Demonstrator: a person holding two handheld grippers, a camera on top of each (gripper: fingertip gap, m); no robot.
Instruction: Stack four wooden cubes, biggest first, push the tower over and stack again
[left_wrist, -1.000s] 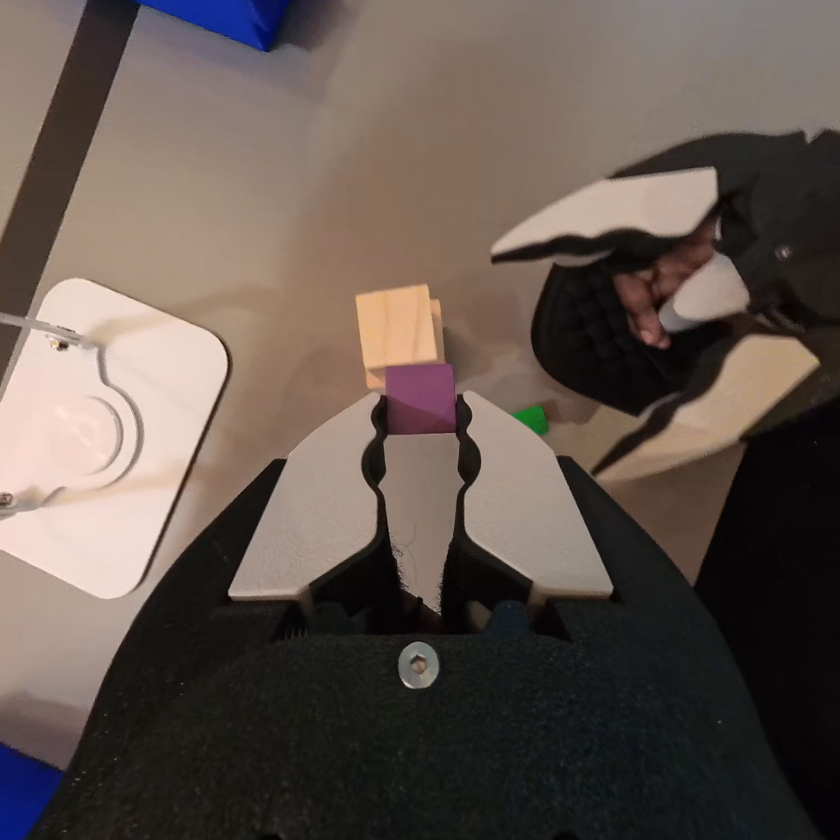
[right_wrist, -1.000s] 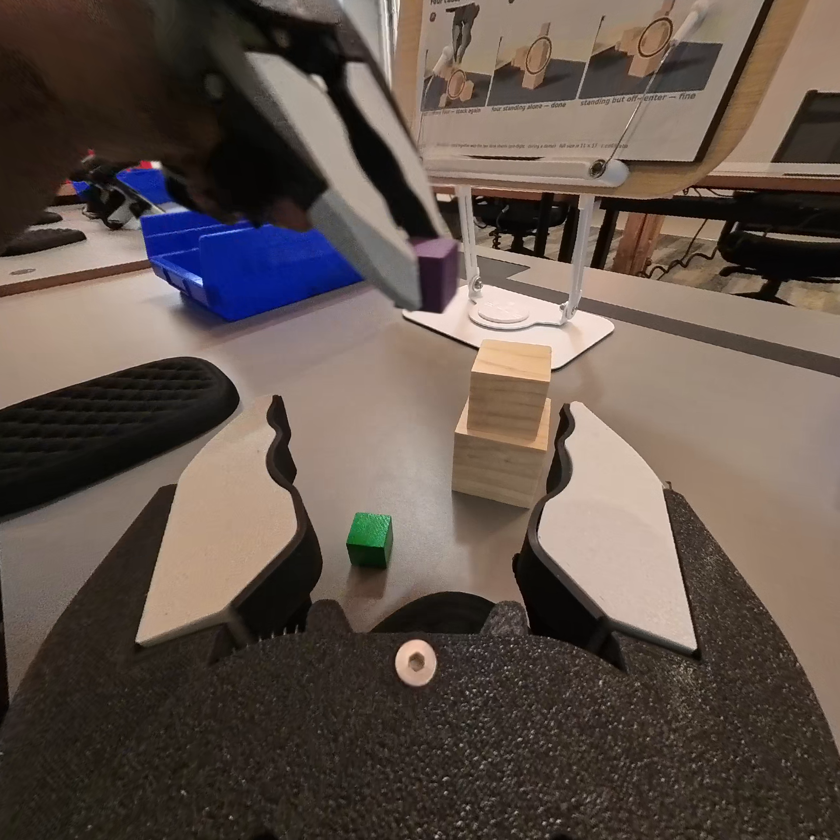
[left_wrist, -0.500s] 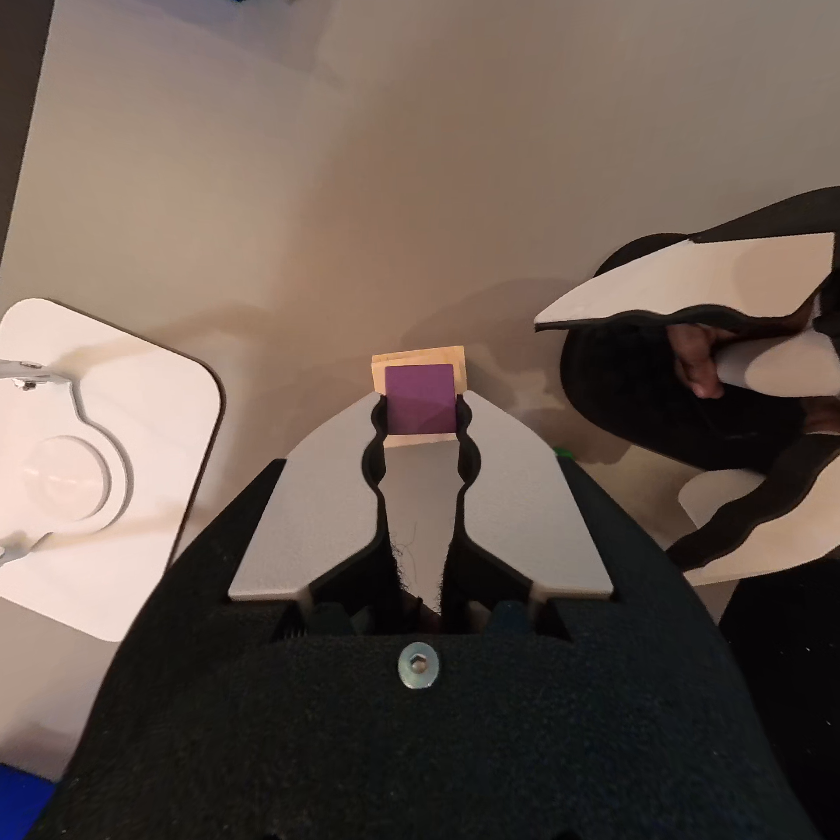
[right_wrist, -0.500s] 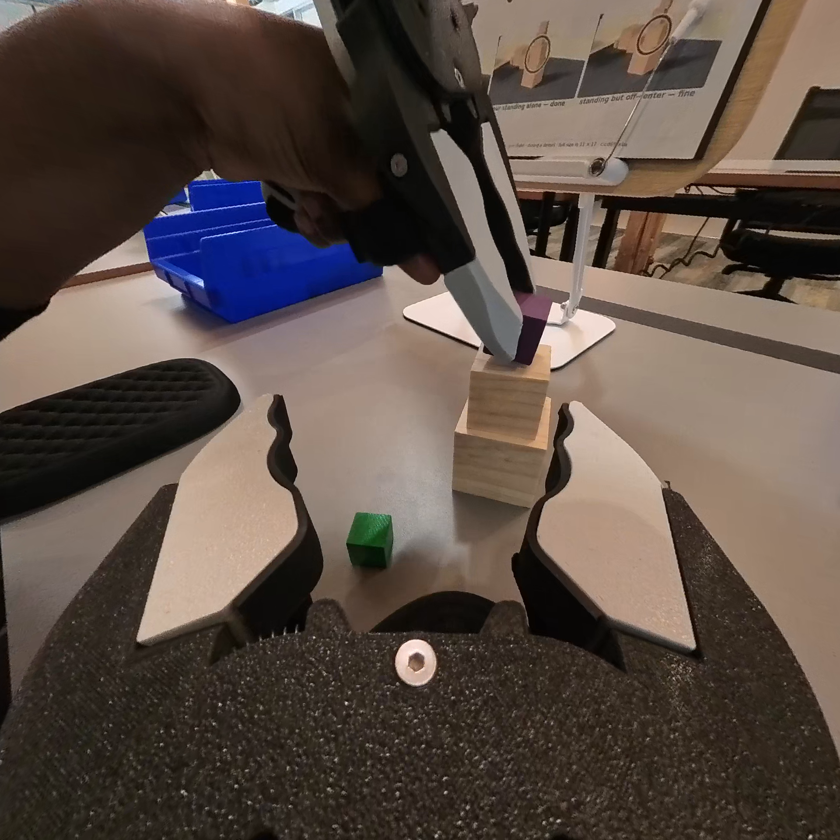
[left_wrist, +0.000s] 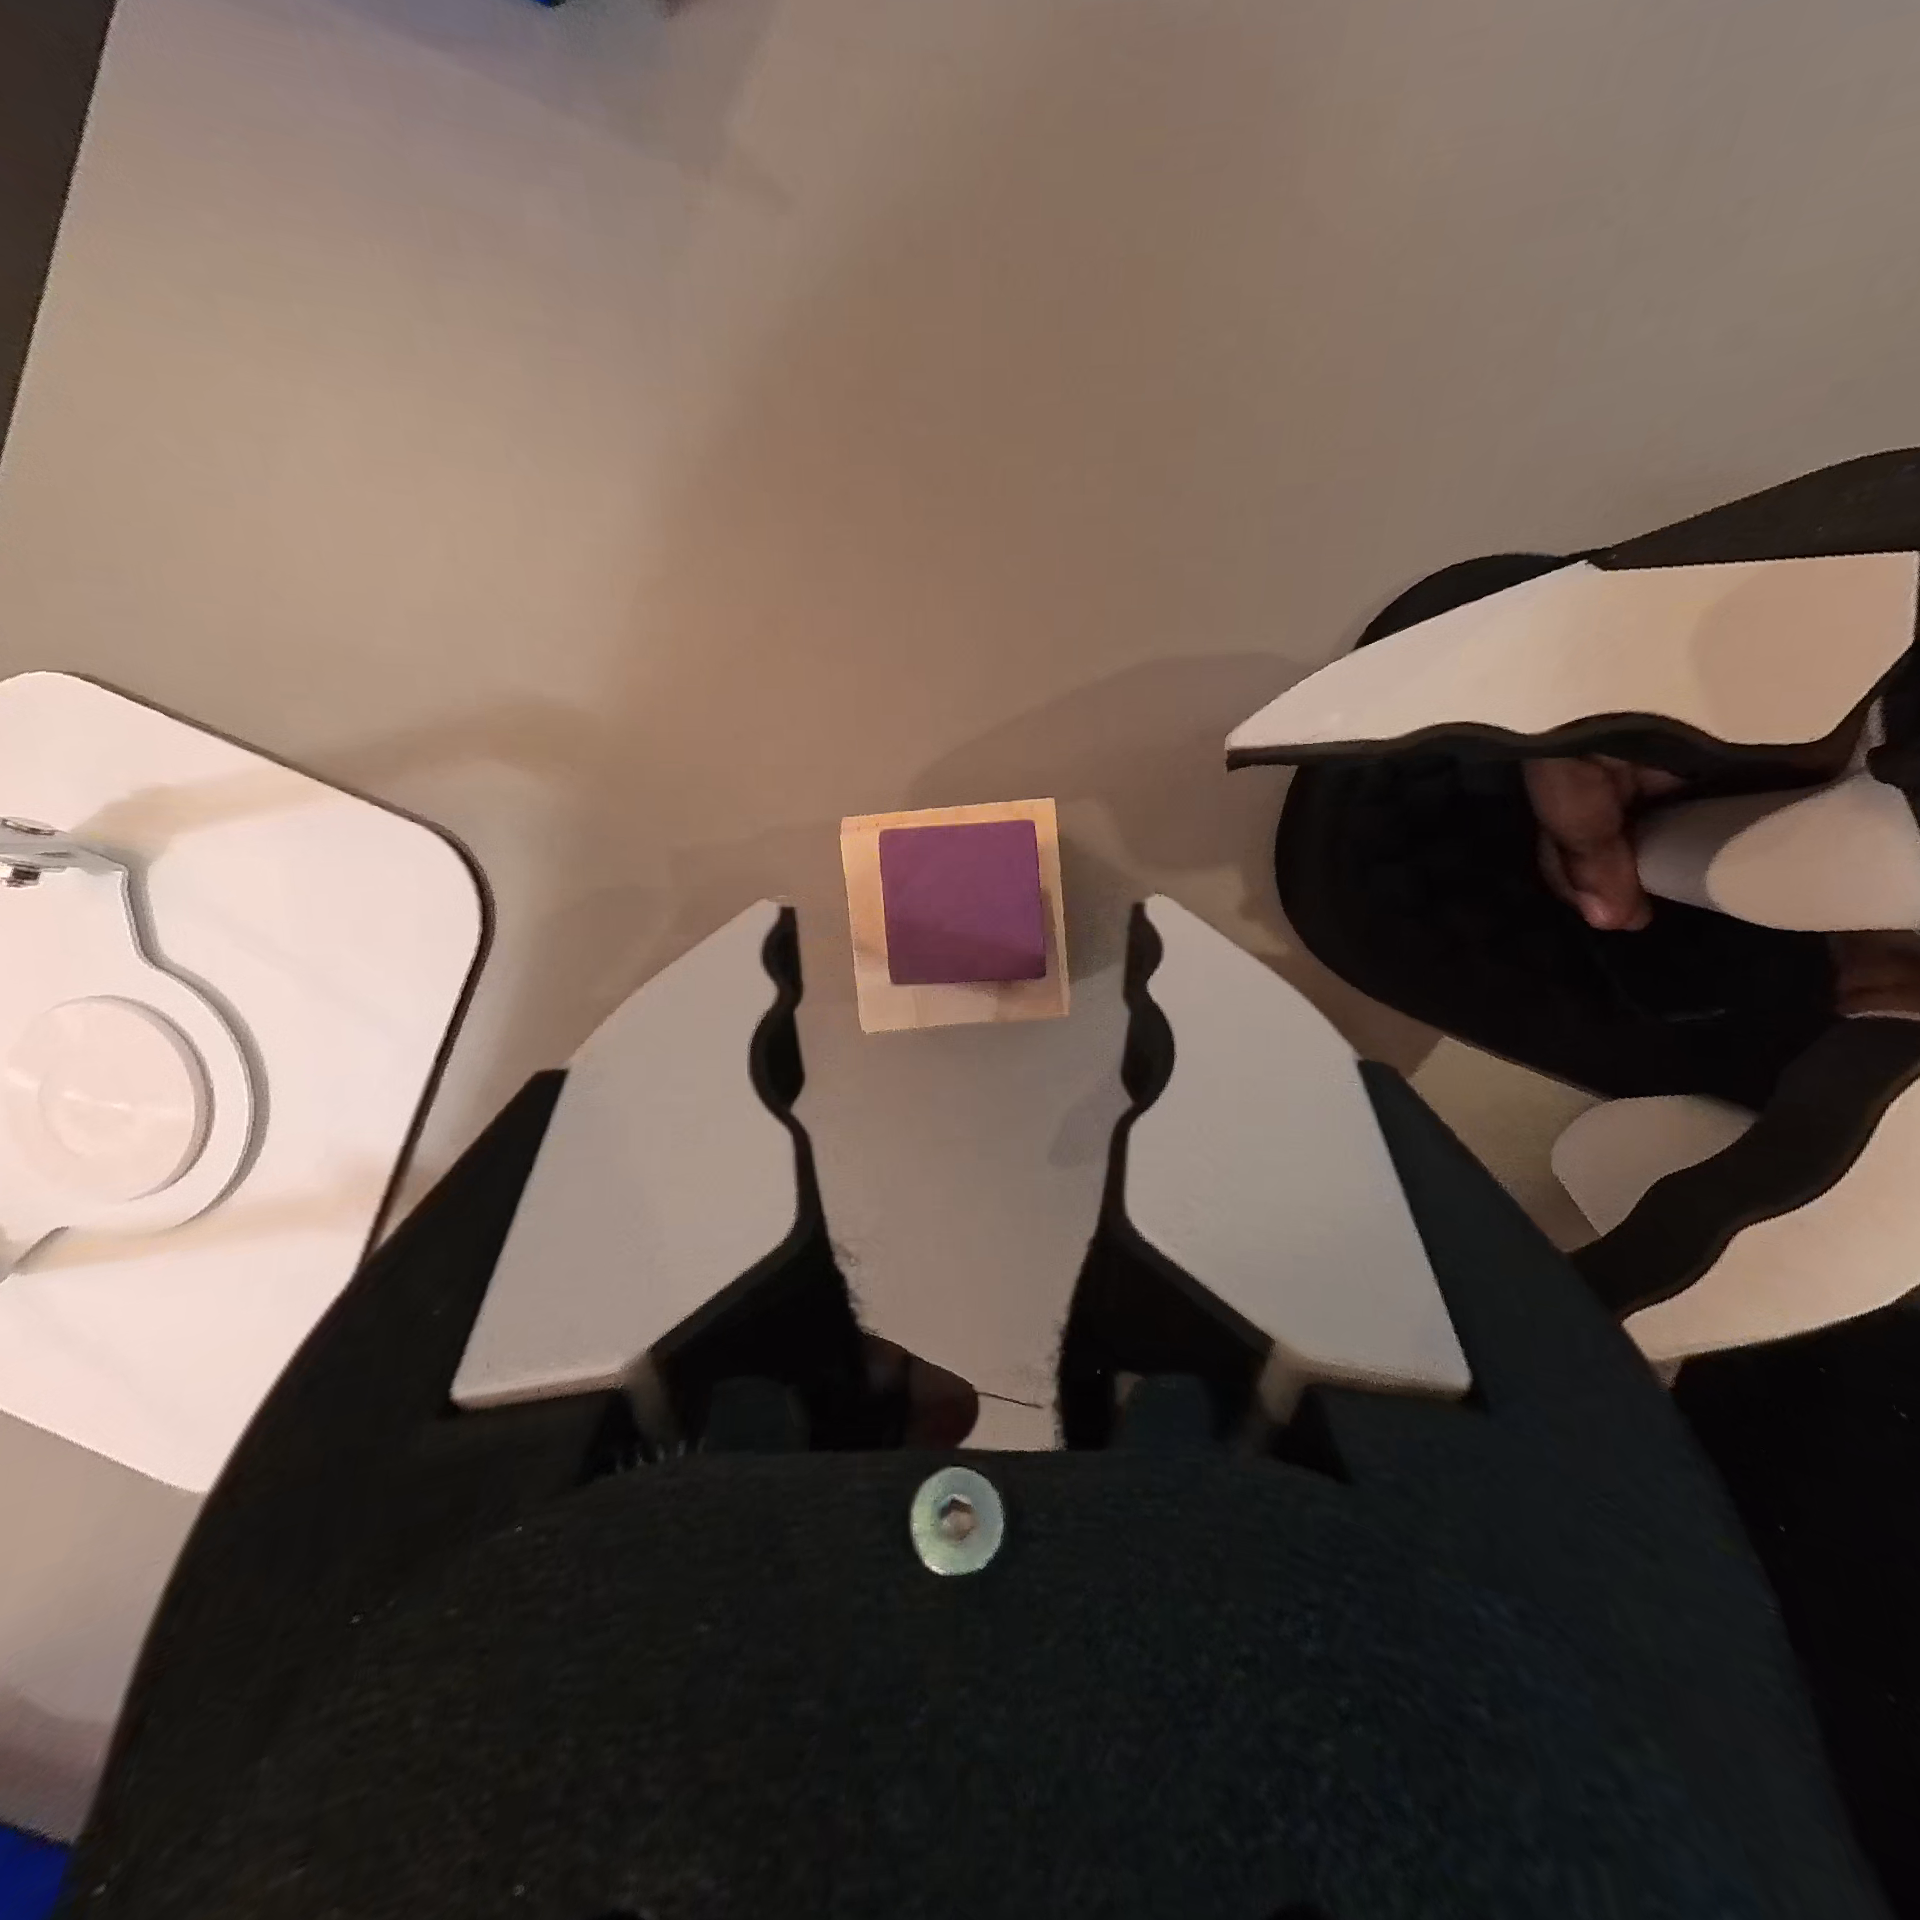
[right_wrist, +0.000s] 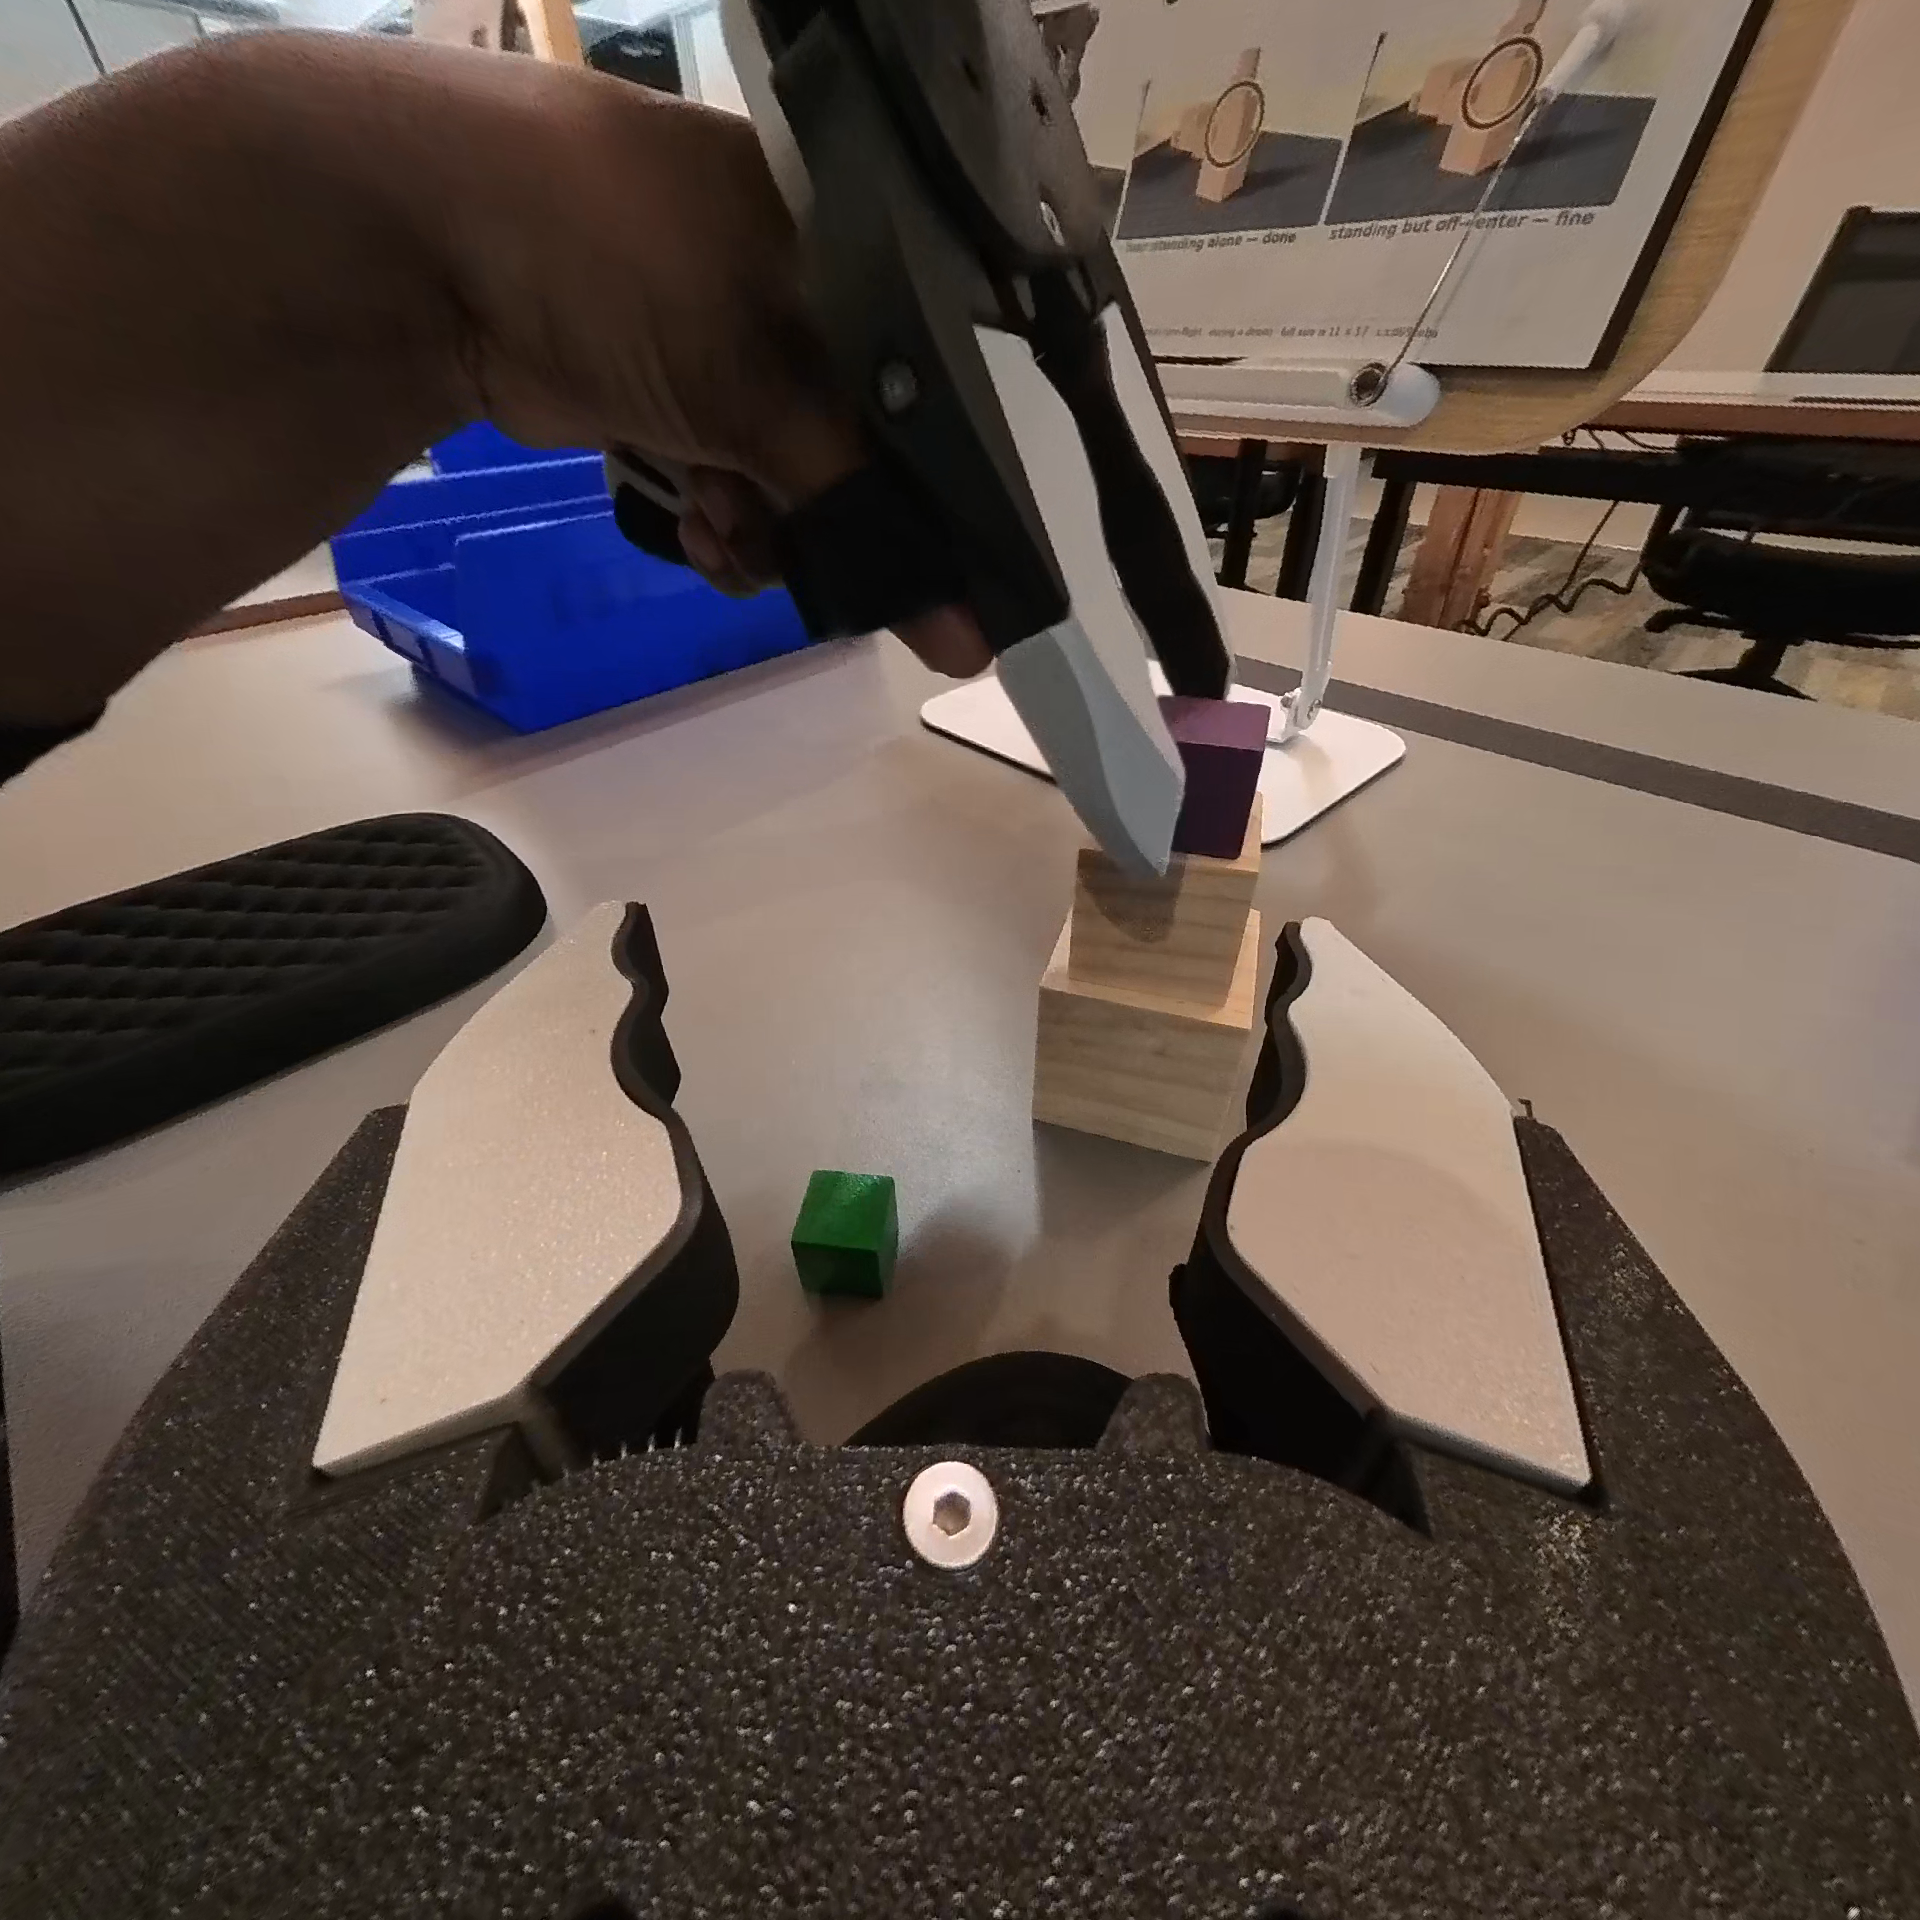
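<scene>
Left wrist view looks straight down past the left tool (left_wrist: 961, 914), whose two fingers stand apart with nothing between their pads. Just ahead of the tips and between their lines sits a purple cube (left_wrist: 961, 902), resting on the top of a pale wooden block (left_wrist: 956, 1003); a gap shows between each pad and the cube. Off to the left of this tool lies the white base plate of a stand (left_wrist: 260, 1039), and to its right the right tool (left_wrist: 1558, 987) shows edge-on, held by a hand.

From the right wrist view, the right tool (right_wrist: 961, 997) is spread wide and grips nothing. A small green cube (right_wrist: 844, 1232) lies on the grey worktop (right_wrist: 1558, 987) between its fingers, closer to the left one and touching neither. The stack rises just ahead of its right finger: a larger wooden block (right_wrist: 1138, 1070) at the bottom, a smaller one on it, the purple cube on top. Left tool's fingers flank that cube from above. A black padded rest (right_wrist: 239, 935) lies to the left, a blue bin (right_wrist: 561, 623) beyond it.
</scene>
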